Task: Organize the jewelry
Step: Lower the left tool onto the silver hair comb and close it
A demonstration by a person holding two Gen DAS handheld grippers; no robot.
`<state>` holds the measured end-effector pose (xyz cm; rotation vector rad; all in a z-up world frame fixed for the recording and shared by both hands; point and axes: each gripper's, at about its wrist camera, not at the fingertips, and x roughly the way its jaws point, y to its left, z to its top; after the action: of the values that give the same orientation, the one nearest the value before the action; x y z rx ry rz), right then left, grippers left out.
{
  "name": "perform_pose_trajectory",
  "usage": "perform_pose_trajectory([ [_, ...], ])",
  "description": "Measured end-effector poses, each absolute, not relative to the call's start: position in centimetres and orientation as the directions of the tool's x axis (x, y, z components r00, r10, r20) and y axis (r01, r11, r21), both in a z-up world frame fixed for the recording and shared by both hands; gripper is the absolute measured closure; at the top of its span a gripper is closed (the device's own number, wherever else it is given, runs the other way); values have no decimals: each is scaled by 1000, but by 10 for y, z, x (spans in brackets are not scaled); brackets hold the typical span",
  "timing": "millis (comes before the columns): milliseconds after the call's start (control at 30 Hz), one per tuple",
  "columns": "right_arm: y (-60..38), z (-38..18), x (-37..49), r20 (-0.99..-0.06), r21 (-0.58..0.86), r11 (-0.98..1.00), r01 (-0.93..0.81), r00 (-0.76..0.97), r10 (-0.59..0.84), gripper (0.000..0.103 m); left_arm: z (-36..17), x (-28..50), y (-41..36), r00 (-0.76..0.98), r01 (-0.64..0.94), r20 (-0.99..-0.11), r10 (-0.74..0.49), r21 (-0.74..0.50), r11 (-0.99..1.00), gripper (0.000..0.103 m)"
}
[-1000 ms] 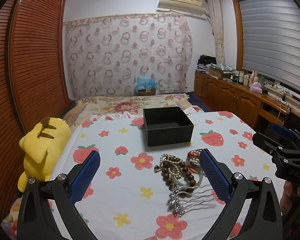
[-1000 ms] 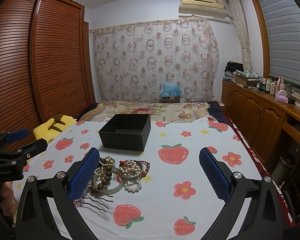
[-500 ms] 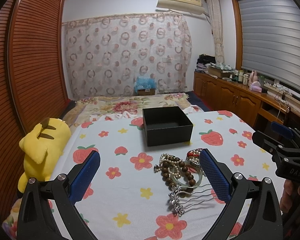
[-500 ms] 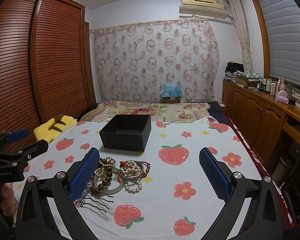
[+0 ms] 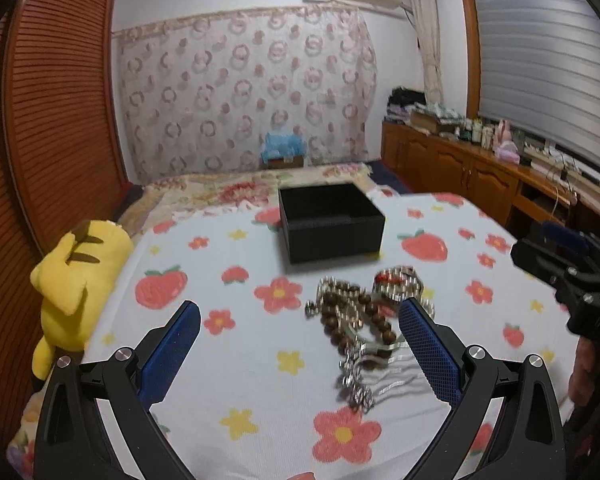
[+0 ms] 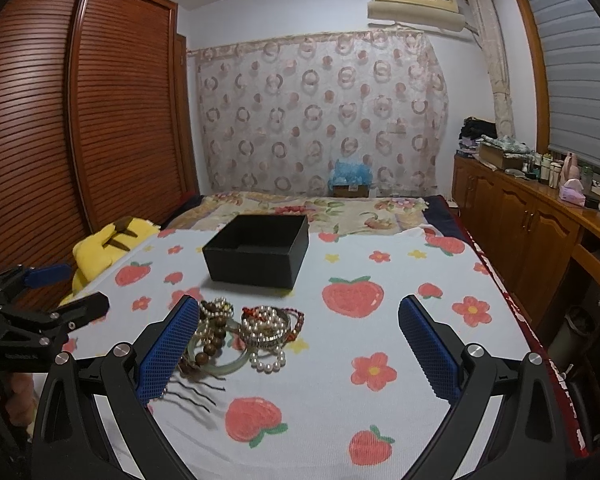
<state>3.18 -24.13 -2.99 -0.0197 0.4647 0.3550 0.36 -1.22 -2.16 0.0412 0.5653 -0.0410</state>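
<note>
A pile of jewelry [image 6: 244, 332] lies on the strawberry-print bed cover: pearl bracelets [image 6: 266, 344], a brown wooden bead string [image 5: 340, 320], a pale green bangle [image 6: 224, 366] and a silver hair comb [image 5: 376, 376]. An open black box [image 6: 260, 252] stands behind the pile; it also shows in the left wrist view [image 5: 332, 226]. My left gripper [image 5: 300, 352] is open and empty, above the cover just before the pile. My right gripper [image 6: 298, 354] is open and empty, its left finger beside the pile.
A yellow plush toy [image 5: 76, 280] lies at the bed's left edge by the wooden wardrobe [image 6: 80, 140]. Wooden cabinets [image 6: 532, 232] with bottles run along the right wall. A folded floral quilt [image 6: 320, 208] lies behind the box.
The left wrist view has shifted and blurred as my left gripper moves slightly toward the pile. My right gripper has barely moved. Both stay open.
</note>
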Motion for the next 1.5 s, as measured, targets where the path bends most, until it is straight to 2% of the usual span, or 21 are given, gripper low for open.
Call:
perform_pose_trajectory([
  [567, -242, -68, 37, -532, 62, 918, -391, 765, 362, 2, -80, 20, -19, 716, 171, -692, -95, 42, 984, 7],
  [867, -247, -78, 40, -557, 63, 920, -387, 751, 354, 2, -90, 30, -29, 668, 243, -712, -217, -67, 968, 8],
  [1033, -247, -82, 42, -567, 65, 919, -388, 744, 354, 2, -93, 40, -28, 647, 238, -718, -258, -132, 962, 36],
  [1267, -243, -88, 45, -583, 66, 915, -397, 729, 359, 2, -97, 53, -18, 611, 218, -721, -326, -243, 945, 45],
  [1367, -241, -89, 47, -588, 65, 914, -401, 725, 359, 2, -100, 57, -16, 599, 209, -724, -343, -272, 939, 54],
  [1433, -241, -90, 46, -591, 63, 913, -404, 722, 360, 2, -100, 57, -15, 600, 210, -716, -356, -288, 934, 70],
  [1500, -240, -91, 47, -594, 62, 912, -405, 720, 360, 2, -97, 55, -14, 612, 208, -706, -355, -289, 934, 80],
])
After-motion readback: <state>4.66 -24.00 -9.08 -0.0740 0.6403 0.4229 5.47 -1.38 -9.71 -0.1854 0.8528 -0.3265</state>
